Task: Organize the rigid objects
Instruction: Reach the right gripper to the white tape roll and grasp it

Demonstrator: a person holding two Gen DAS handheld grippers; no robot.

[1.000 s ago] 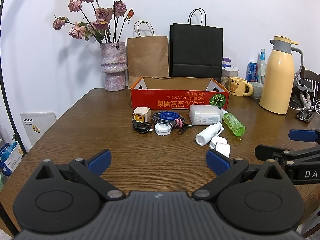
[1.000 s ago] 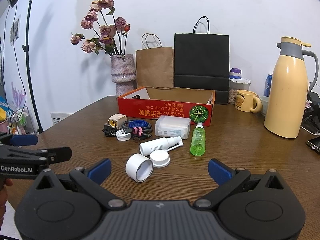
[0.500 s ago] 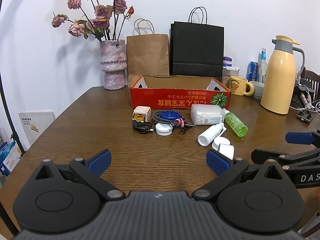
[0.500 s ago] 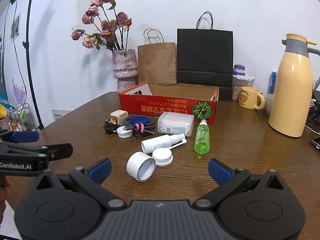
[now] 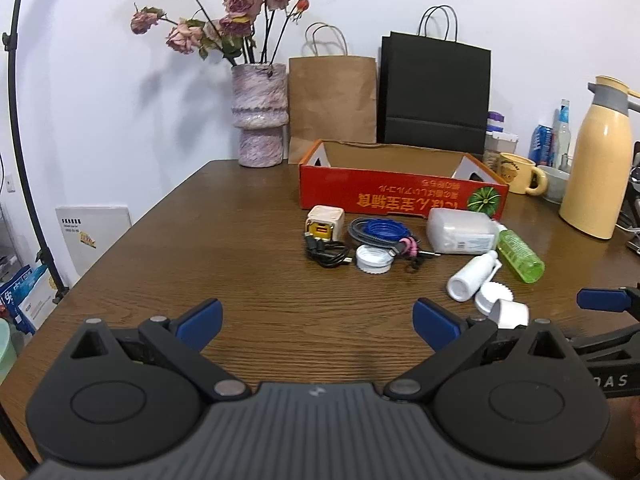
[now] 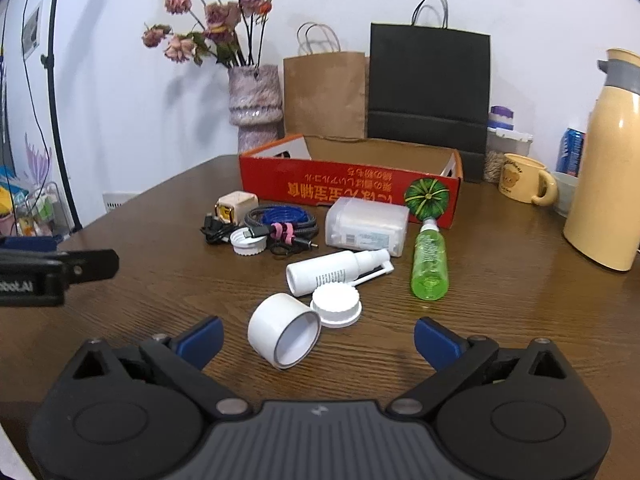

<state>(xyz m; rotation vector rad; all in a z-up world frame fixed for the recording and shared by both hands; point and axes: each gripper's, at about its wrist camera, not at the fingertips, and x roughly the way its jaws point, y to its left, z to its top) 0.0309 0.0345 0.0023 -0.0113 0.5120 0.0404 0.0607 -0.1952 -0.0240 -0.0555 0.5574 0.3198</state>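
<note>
Rigid objects lie scattered on the wooden surface [image 6: 500, 300] ahead of both claws, in front of the red cardboard box [image 6: 348, 190]. Seen from the right wrist, the right claw [image 6: 318, 340] is spread wide with nothing between its blue fingertips [image 6: 434, 340], hovering just above the wood; at its 12 o'clock, nearest of all, a white tape roll [image 6: 284, 330] lies tilted on its side, touching a white ribbed cap [image 6: 336, 306] at 1 o'clock. Beyond these a white spray bottle [image 6: 334, 272] lies flat, with a green bottle [image 6: 429, 264] lying at 1 o'clock, its neck toward the box. Farther at 12 o'clock sits a translucent plastic case [image 6: 366, 226], and at 11 o'clock a blue coiled cable [image 6: 282, 220], a second white cap [image 6: 248, 241], a black cord [image 6: 214, 230] and a beige cube charger [image 6: 236, 206]. Seen from the left wrist, the left claw [image 5: 318, 322] is likewise spread and holds nothing, its fingertips [image 5: 200, 320] above bare wood, with the same cluster from 12 to 2 o'clock and the right claw's fingertip [image 5: 604, 300] at 3 o'clock. Behind the box stand a vase of dried roses [image 5: 260, 114], a brown paper bag [image 5: 332, 104] and a black paper bag [image 5: 434, 94]; at 2 o'clock a yellow mug [image 5: 516, 172] and a cream thermos jug [image 5: 598, 160].
</note>
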